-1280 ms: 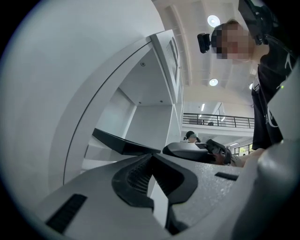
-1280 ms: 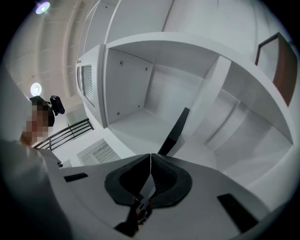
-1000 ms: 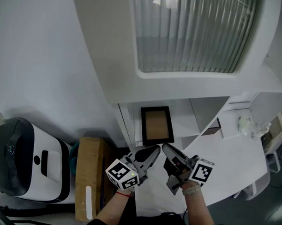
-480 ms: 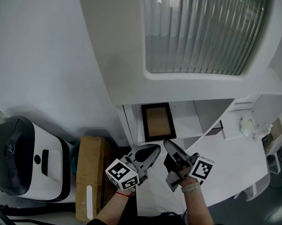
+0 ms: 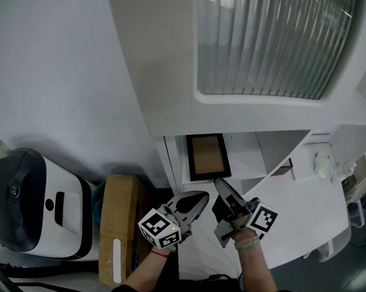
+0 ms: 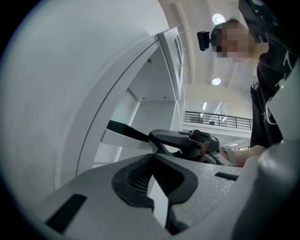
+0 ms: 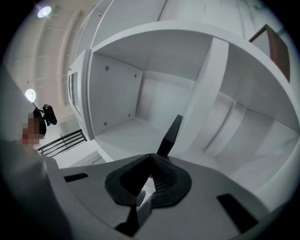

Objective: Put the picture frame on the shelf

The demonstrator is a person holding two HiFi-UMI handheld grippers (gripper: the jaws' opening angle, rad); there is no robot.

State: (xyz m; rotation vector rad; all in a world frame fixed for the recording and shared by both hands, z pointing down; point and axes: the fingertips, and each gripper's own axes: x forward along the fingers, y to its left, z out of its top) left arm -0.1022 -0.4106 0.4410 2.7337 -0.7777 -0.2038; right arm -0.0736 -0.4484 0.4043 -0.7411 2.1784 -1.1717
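Picture frame (image 7: 171,136) part-hidden behind right hand-held gripper (image 7: 151,157), left hand-held gripper (image 6: 152,157), both closed, empty

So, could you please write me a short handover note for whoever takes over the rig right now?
Left gripper: shut, empty, held low in front of the shelf.
Right gripper: shut, empty, close beside the left one.
Frame: stands in the open shelf compartment, toward its left side; neither gripper touches it.
Done: the frame is on the shelf.
Left: nothing that shows; perhaps check that the frame stands steady.
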